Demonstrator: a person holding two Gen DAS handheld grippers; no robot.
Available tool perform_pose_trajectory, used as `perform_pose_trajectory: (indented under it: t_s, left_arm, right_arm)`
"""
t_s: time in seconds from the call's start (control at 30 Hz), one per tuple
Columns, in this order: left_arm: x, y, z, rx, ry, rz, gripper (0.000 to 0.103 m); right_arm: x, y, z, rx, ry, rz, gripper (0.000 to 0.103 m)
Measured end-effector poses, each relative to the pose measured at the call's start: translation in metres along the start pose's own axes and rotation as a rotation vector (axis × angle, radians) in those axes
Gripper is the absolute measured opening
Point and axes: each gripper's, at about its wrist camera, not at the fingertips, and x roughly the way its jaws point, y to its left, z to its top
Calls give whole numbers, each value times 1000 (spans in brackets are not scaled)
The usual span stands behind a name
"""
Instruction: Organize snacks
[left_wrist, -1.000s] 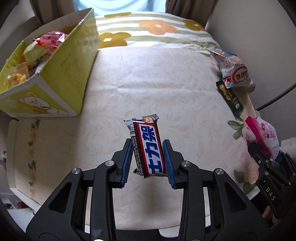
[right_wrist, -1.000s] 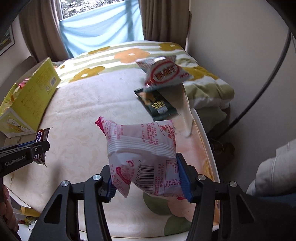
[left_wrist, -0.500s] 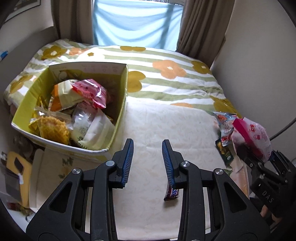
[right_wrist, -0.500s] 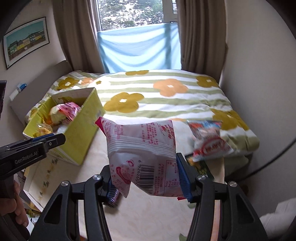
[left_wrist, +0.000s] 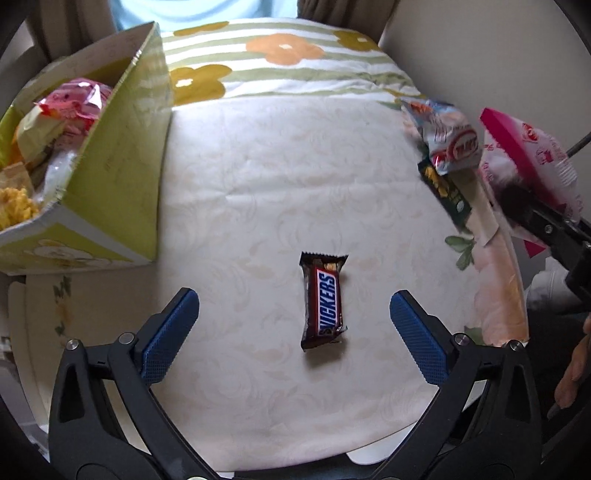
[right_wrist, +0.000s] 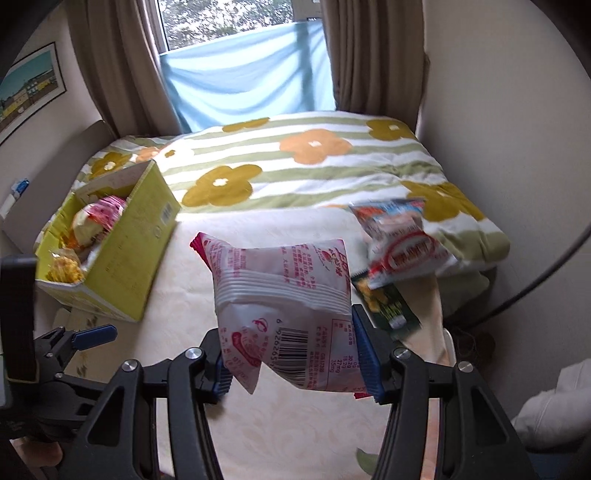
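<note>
Snickers bar in brown wrapper (left_wrist: 323, 301) lies flat on cream patterned tablecloth (left_wrist: 258, 184), lengthwise between the blue-padded fingers of left gripper (left_wrist: 294, 314) but touching neither; jaws have just been opening and now stand spread wide, w/ nothing pinched. Right gripper (right_wrist: 295, 363) is pressed onto a pink-and-white puffed snack bag w/ barcode (right_wrist: 284, 295), pads squeezing its lower sides, bag held clear above the cloth. In left wrist view the same bag (left_wrist: 528, 162) shows at far right edge, in the right tool's black fingers. Yellow-green open cardboard box (right_wrist: 125, 254) sits at left of the cloth, well apart from the bar, holding several packets incl. a pink one (left_wrist: 74, 103) and a yellow crumbly one (left_wrist: 16, 201). Near the cloth's right edge: red-white-blue foil packet (right_wrist: 402, 247) overlapping a dark green packet (right_wrist: 388, 306). Behind: bedspread w/ green stripes and orange/mustard flowers (right_wrist: 314, 162), beige curtains (right_wrist: 122, 62), light-blue cloth over window (right_wrist: 247, 81).
</note>
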Motion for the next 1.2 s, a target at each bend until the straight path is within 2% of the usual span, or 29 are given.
perform_pose_trajectory:
  t_s: [0.07,0.13,0.27,0.33,0.37,0.4,0.43,0.5,0.57,0.7,0.9,1.2]
  left_arm:
    - [19,-6,-4,9,41,46,103]
    - [35,-6,-7,-6,75,43,100]
    - [53,-11,-5,-10,122,57,78]
    - [59,-14,-6,-5,142,64,74]
    - [61,-15,-7,-4,149,69,69]
    - [62,-17,-8,-2,154,76,58]
    - [63,-18,-8,3,154,90,56]
    - [61,-21,-8,15,146,93,35]
    - [61,-24,-8,25,148,91,26]
    - [60,-26,-6,17,147,91,26]
    - [45,-19,0,-15,105,60,25]
    - [-27,-4,24,-73,-44,-19,25]
  right_arm:
    - [4,-11,-10,13,19,-11,52]
    - [9,-22,-21,22,40,-21,52]
    - [15,-39,-37,41,62,-22,52]
    - [17,-43,-42,47,69,-17,52]
    - [18,-45,-44,48,71,-13,52]
    - [18,-46,-46,49,72,-9,52]
    - [18,-46,-47,48,73,-4,52]
    - [19,-46,-48,42,71,2,52]
    - [19,-46,-49,35,70,10,52]
    - [20,-46,-48,30,69,26,52]
    - [15,-46,-44,7,54,34,52]
    - [-10,-32,-21,-38,-12,36,52]
